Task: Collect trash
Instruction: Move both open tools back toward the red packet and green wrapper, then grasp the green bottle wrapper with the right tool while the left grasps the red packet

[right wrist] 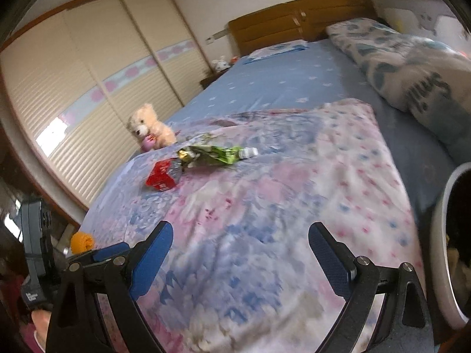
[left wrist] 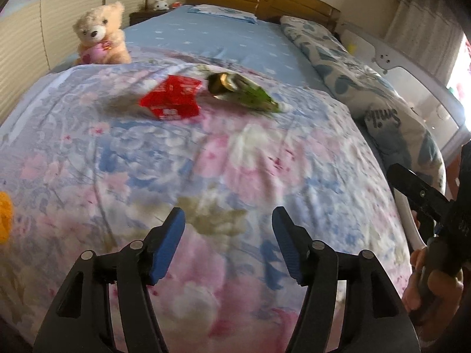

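Floral quilt (left wrist: 206, 161) covers the bed; a red wrapper (left wrist: 170, 98) and green wrapper (left wrist: 244, 91) lie uncollected at twelve o'clock. Left tool (left wrist: 229, 244) and right tool (right wrist: 240, 253) both gape empty, so collecting looks barely begun.

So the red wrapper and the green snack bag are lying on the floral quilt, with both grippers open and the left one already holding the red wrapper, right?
Not quite. In the left wrist view the left gripper is open and empty; the red wrapper lies untouched beside the green snack bag on the floral quilt. The right gripper is open too.
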Motion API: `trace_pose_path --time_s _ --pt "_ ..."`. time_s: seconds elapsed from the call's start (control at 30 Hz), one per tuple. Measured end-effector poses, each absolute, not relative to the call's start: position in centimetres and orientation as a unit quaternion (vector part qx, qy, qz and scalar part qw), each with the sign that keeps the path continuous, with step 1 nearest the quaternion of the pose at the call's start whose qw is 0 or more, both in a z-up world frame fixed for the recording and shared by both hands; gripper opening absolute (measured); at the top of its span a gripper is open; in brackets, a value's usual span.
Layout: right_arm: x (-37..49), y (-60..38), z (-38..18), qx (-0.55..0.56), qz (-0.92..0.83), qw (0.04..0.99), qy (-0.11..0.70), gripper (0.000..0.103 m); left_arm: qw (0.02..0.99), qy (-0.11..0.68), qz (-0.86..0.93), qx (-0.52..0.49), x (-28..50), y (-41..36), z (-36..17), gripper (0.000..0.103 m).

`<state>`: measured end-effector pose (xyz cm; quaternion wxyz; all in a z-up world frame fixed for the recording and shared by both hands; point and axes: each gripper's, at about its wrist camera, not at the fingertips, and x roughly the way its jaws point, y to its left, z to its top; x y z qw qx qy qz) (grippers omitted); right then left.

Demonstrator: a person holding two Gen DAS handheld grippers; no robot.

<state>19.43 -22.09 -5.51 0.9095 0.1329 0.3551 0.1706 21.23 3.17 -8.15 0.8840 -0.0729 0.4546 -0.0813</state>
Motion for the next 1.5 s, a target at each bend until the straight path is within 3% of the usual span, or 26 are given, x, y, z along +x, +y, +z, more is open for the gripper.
trace_pose_path --time_s 0.73,1.03,1.07,1.1,1.13,1.17,1.2,1.23,1.33,1.5 --pt "32.6 -14.0 -7.8 -0.008 0.285 0.882 0.376 0.094 0.895 0.445 -0.013 -0.031 32.4 6.4 -8.2 0.080" --pt "37.5 -10.4 -9.2 -0.100 0.303 0.869 0.378 0.092 0.888 0.460 -0.015 0.007 35.9 6.5 -10.3 0.081" --pt "37.9 -10.1 -9.4 -0.109 0.303 0.867 0.381 0.091 0.888 0.460 -0.016 0.006 36.0 6.6 -10.5 0.078" --pt "38.1 -10.0 -9.7 -0.118 0.302 0.865 0.384 0.082 0.887 0.462 -0.017 0.005 36.1 6.8 -10.7 0.067" --pt "38.4 -9.8 -10.1 -0.125 0.302 0.860 0.392 0.068 0.886 0.463 -0.018 0.005 36.2 6.9 -10.9 0.067" --pt "38.5 -9.8 -10.3 -0.129 0.299 0.859 0.395 0.063 0.888 0.460 -0.019 0.004 36.1 7.0 -10.9 0.062" --pt "38.3 -9.9 -10.2 -0.133 0.296 0.862 0.389 0.055 0.888 0.459 -0.024 0.002 36.1 7.1 -11.0 0.029" --pt "38.3 -10.0 -10.2 -0.128 0.299 0.862 0.389 0.045 0.883 0.468 -0.032 -0.004 36.3 7.2 -11.2 0.007" --pt "37.7 -10.5 -9.7 -0.113 0.298 0.865 0.386 0.034 0.878 0.477 -0.047 -0.021 36.1 7.2 -11.6 0.002" --pt "35.3 -11.3 -8.4 -0.088 0.296 0.870 0.385 0.026 0.886 0.459 -0.063 -0.007 34.0 6.2 -10.6 0.002"
